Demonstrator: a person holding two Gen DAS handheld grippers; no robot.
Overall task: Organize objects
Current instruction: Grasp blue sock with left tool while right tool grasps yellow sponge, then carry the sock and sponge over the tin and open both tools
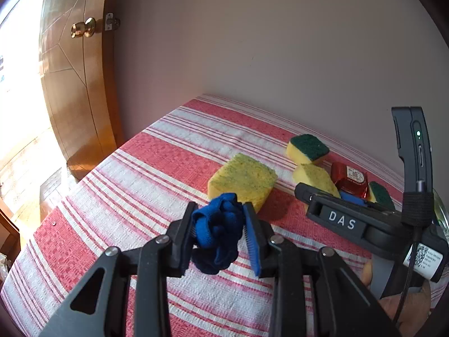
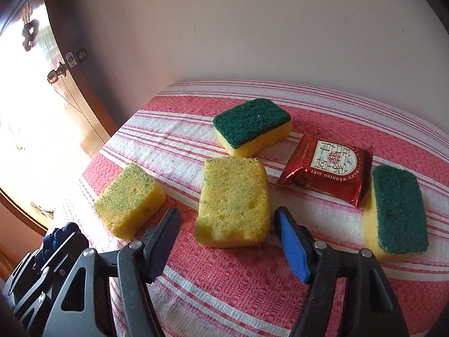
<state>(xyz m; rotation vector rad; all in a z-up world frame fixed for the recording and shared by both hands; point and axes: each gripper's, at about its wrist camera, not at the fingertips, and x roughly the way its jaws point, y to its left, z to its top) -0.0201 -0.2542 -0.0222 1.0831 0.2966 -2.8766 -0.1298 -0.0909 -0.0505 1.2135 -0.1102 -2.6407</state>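
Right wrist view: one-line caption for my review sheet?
Open right gripper poised over a yellow sponge among three more sponges and a red packet.

In the left wrist view the right gripper (image 1: pixel 362 196) hides part of the far sponges and the red packet (image 1: pixel 349 179); its fingertips are hidden.
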